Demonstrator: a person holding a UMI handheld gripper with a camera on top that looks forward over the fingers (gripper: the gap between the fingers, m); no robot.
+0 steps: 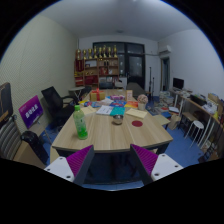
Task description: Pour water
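The hand-held gripper (112, 160) hangs above the near edge of the tabletop (105, 135), fingers spread wide, gripping nothing. Beyond them, well apart, a green bottle (80, 122) stands upright; farther on sits clutter, then shelves (98, 66).

Room evenly lit, moderately bright; the white ceiling (120, 18) is the brightest area. Shadows soft under the long pale wooden table (100, 135). Strong fisheye curvature: walls and table edges bow outward. Fine detail soft on the far orange-brown shelf unit (98, 65).
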